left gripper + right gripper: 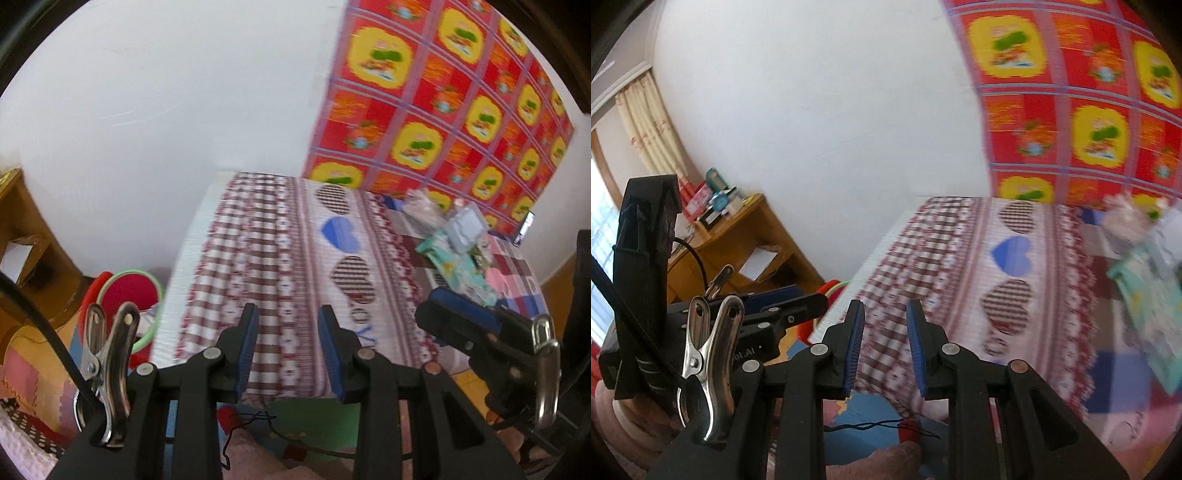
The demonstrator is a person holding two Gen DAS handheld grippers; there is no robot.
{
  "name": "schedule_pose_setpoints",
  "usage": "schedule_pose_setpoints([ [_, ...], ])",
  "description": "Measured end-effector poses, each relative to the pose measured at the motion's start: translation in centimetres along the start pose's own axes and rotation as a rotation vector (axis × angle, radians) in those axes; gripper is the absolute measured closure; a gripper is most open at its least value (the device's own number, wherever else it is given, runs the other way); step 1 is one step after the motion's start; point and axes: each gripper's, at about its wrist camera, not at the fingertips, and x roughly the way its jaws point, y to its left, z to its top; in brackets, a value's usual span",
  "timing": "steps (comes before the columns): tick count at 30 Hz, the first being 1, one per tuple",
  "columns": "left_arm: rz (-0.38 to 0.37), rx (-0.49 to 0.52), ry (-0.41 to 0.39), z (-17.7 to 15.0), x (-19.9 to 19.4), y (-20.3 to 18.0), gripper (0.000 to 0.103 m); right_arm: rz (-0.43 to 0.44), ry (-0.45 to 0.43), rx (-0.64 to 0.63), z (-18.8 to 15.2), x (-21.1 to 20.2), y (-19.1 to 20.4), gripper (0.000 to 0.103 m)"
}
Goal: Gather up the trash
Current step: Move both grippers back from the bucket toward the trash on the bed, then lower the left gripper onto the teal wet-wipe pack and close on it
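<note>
A heap of trash lies on the right part of the bed: clear plastic wrappers (421,201), a pale packet (466,225) and a teal printed packet (452,258). In the right wrist view the teal packet (1148,291) sits at the right edge, blurred. My left gripper (289,310) hangs open over the near end of the bed with nothing between its blue pads. My right gripper (885,304) is open by a narrower gap, also with nothing in it. The right gripper (439,306) shows beside the left one, nearer the trash.
The bed (258,258) has a red-checked cover with heart patterns. Behind it a red and yellow printed sheet (461,92) hangs on the white wall. A green-rimmed tub (155,295) with red inside stands on the floor at the bed's left. A wooden shelf (757,236) is further left.
</note>
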Motion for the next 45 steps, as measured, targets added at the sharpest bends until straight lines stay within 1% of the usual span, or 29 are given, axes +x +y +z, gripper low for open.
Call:
schedule_pose_setpoints([
  [5, -0.046, 0.057, 0.022, 0.4, 1.1, -3.5, 0.068, -0.063, -0.013, 0.055, -0.5, -2.3, -2.9, 0.078],
  [12, -0.128, 0.152, 0.051, 2.3, 3.6, -8.2, 0.068, -0.172, -0.048, 0.169, -1.0, -5.2, -7.6, 0.078],
  [21, -0.239, 0.272, 0.056, 5.5, 7.0, -12.9, 0.068, -0.33, -0.078, 0.291, -1.4, -7.2, -12.9, 0.078],
  [23, -0.269, 0.294, 0.067, 6.2, 7.9, -13.7, 0.068, -0.358, -0.084, 0.324, -1.7, -7.4, -13.9, 0.078],
  [26, -0.296, 0.328, 0.085, 7.1, 9.1, -14.9, 0.068, -0.407, -0.099, 0.404, -2.2, -7.8, -15.7, 0.078],
  [30, -0.326, 0.371, 0.109, 8.0, 10.4, -16.6, 0.068, -0.461, -0.099, 0.47, -2.8, -8.5, -17.4, 0.076],
  [32, -0.337, 0.385, 0.118, 8.3, 11.1, -17.3, 0.068, -0.484, -0.09, 0.483, -2.8, -8.6, -18.1, 0.073],
  [37, -0.351, 0.401, 0.152, 8.9, 13.4, -19.5, 0.068, -0.527, -0.061, 0.523, -3.2, -8.6, -20.1, 0.073],
  [42, -0.334, 0.41, 0.186, 9.1, 16.0, -21.8, 0.068, -0.566, -0.012, 0.561, -3.7, -8.5, -22.6, 0.069],
  [45, -0.321, 0.419, 0.207, 9.1, 17.6, -23.0, 0.064, -0.59, 0.017, 0.596, -4.2, -8.6, -24.3, 0.068],
])
